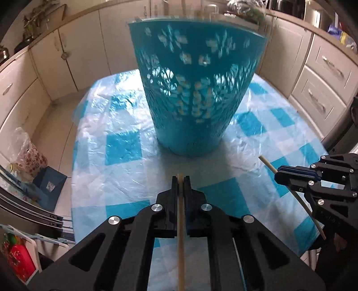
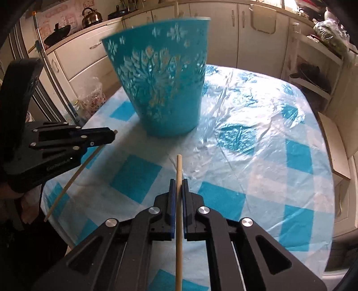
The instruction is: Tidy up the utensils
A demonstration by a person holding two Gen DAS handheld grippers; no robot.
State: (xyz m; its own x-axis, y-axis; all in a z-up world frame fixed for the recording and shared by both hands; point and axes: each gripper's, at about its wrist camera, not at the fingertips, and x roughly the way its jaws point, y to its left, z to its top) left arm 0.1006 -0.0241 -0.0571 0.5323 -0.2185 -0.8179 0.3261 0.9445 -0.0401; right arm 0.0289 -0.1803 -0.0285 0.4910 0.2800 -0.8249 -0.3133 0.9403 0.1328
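Cream kitchen cabinets [image 1: 67,65] ring a surface [image 1: 116,179] dressed in a blue-and-white checked cloth under a crinkled clear plastic sheet. Near the middle of that surface stands a teal basket [image 1: 197,94], tall and tapered, its wall pierced with flower-shaped cutouts; it looks upright, though the fisheye bends it, and its upper rim is blurred. In the left wrist view the left claw [image 1: 180,179] is clenched on a thin wooden stick [image 1: 180,223], the two fingers pressed against it on either side, with the stick's tip showing just past the fingertips and its length running back under the camera. This claw points at the basket's base but stays apart from it. To its right in the same view the right claw [image 1: 279,173] grasps a second wooden stick [image 1: 299,199], which slants across the cloth with one end poking out toward the basket. In the right wrist view that claw's blue-padded fingers close on its stick, whose tip reaches well forward of the fingertips, short of the basket. A kettle [image 2: 91,16] and a dark pan [image 2: 57,35] sit on the far counter in the right wrist view, and a plastic bag [image 1: 26,154] with a floral print lies on the floor beside the surface.
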